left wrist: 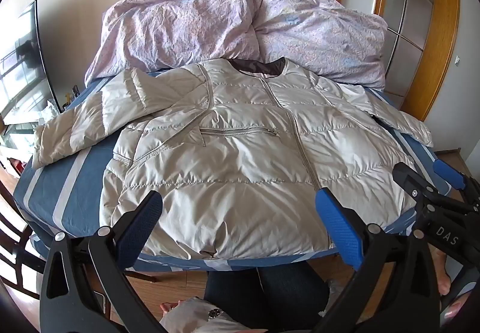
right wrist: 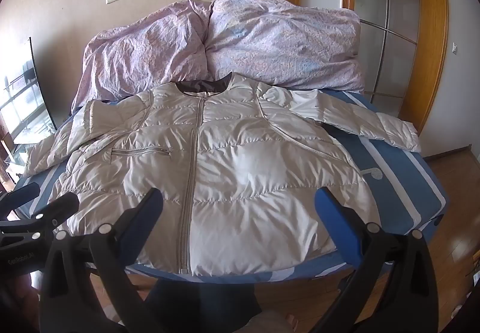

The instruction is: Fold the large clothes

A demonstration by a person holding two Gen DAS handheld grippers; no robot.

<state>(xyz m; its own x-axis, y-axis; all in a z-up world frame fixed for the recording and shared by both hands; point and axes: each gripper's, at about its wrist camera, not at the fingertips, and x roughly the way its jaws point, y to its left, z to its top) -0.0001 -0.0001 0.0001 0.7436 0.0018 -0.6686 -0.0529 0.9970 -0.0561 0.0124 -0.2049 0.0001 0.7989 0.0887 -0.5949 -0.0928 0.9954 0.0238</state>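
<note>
A pale beige puffer jacket (left wrist: pixel 240 152) (right wrist: pixel 240 158) lies front up and zipped on the bed, collar toward the far side. Its sleeve on the left (left wrist: pixel 90 125) is bent at the elbow and reaches the bed's left edge. The other sleeve (right wrist: pixel 375 125) stretches out to the right. My left gripper (left wrist: pixel 240 207) hovers open over the near hem, left of the zipper, holding nothing. My right gripper (right wrist: pixel 240 201) hovers open over the hem's right half, also holding nothing. Each gripper shows at the edge of the other's view: the right gripper (left wrist: pixel 420 171) and the left gripper (right wrist: pixel 52 193).
The bed has a blue sheet with white stripes (left wrist: pixel 60 183) (right wrist: pixel 405 183). A crumpled lilac duvet (left wrist: pixel 225 26) (right wrist: pixel 240 44) is piled behind the collar. A screen (left wrist: pixel 21 62) stands left, wooden doors (right wrist: pixel 420 32) right. A person's dark-trousered legs (left wrist: pixel 264 288) stand at the near edge on a wooden floor.
</note>
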